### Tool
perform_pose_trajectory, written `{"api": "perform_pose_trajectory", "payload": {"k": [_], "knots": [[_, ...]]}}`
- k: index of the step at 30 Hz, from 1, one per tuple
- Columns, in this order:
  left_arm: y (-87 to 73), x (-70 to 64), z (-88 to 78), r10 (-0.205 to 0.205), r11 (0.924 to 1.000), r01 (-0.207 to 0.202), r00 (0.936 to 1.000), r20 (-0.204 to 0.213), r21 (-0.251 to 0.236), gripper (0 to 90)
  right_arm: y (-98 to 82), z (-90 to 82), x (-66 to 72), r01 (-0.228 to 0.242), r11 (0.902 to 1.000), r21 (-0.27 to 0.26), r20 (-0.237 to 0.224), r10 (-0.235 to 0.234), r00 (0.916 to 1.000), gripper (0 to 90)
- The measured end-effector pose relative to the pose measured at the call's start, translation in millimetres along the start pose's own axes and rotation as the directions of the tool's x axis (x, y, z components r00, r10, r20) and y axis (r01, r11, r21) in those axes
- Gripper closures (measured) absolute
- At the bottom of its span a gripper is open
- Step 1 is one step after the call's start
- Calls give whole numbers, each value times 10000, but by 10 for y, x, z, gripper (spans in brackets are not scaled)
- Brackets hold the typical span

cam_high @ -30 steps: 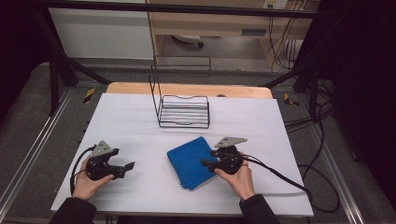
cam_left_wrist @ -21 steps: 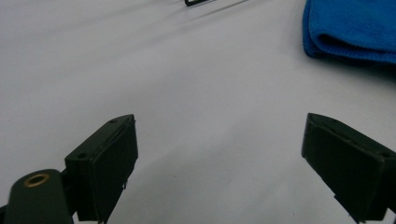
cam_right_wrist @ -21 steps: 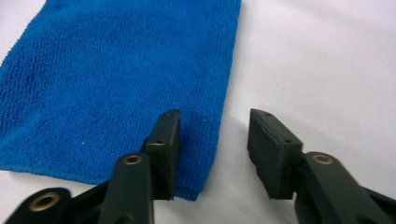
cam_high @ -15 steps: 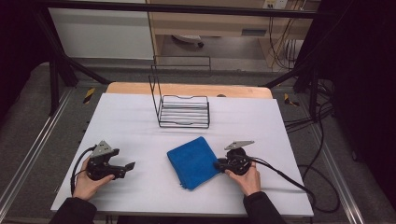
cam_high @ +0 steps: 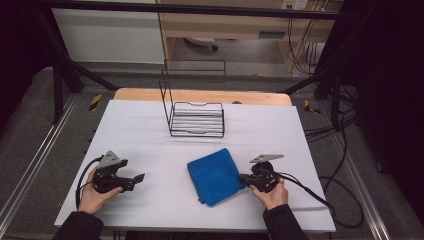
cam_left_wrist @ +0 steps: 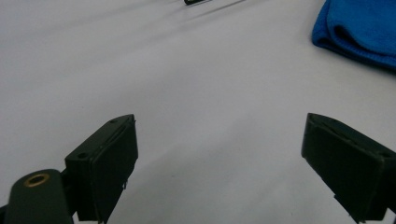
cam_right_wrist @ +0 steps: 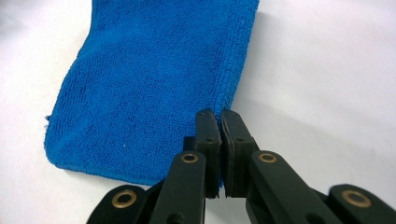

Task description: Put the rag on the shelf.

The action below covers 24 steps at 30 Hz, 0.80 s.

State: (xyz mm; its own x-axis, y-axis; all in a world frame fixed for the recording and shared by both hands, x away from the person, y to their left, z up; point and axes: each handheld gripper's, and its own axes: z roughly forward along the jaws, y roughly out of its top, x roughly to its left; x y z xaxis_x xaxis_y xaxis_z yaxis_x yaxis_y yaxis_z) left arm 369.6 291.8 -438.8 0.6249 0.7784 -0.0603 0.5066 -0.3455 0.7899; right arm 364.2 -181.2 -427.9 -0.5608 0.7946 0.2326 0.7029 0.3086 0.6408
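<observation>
Both fingers of the right gripper [cam_high: 242, 177] sit pressed together at the right edge of the folded blue towel [cam_high: 215, 175] on the white table [cam_high: 150, 125], seen from high up — a black wire rack [cam_high: 195, 117] stands behind. Left gripper [cam_left_wrist: 219, 158] view: jaws wide apart over bare table, towel [cam_left_wrist: 359, 28] far off. Right gripper [cam_right_wrist: 220, 116] view: jaws closed beside the towel's [cam_right_wrist: 149, 84] corner — nothing clearly between them.

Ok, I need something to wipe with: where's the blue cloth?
In the high view the cloth lies folded on the white table, near the front edge, just in front of the wire rack, with the right gripper at its right edge.
</observation>
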Motion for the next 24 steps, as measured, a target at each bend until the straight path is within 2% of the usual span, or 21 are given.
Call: {"api": "perform_pose_trajectory", "payload": {"k": [5,7,10,11,12,13,14,15,17,22,24], "knots": [[9,-14,13,13,10000,-14,10000,46,83,108,-68,-7,-76,-324,9995,62,-36,324,9995,854],[17,-21,11,-1,10000,0,10000,56,70,106,-91,36,-105,-187,9998,79,82,186,9998,786],[38,-46,18,-78,9999,78,10000,50,64,103,-81,4,-114,266,9983,-520,-51,-269,9996,639],[38,-46,18,-78,9999,78,10000,50,64,99,-74,-10,-122,432,9956,-829,-127,-445,9989,584],[45,-56,21,-77,9999,77,10000,54,80,99,-74,-10,-122,432,9956,-829,-127,-445,9989,584],[68,-88,33,-116,9999,116,9999,46,106,93,-57,-26,-144,638,9905,-1221,-244,-673,9974,490],[84,-106,41,-93,9999,93,10000,12,137,93,-49,-31,-153,670,9879,-1402,-299,-719,9970,444],[84,-106,41,-93,9999,93,10000,12,137,93,-49,-31,-153,670,9879,-1402,-299,-719,9970,444],[121,-151,60,-68,9999,67,10000,9,114,90,-29,-14,-185,914,9840,-1529,-190,-954,9953,349],[253,-274,135,-172,9998,172,9999,-9,82,102,-16,10,-207,1132,9822,-1501,-157,-1168,9930,353],[331,-331,184,-136,9997,136,9999,-1,217,126,-8,16,-217,1184,9818,-1484,-153,-1220,9924,360]]}}
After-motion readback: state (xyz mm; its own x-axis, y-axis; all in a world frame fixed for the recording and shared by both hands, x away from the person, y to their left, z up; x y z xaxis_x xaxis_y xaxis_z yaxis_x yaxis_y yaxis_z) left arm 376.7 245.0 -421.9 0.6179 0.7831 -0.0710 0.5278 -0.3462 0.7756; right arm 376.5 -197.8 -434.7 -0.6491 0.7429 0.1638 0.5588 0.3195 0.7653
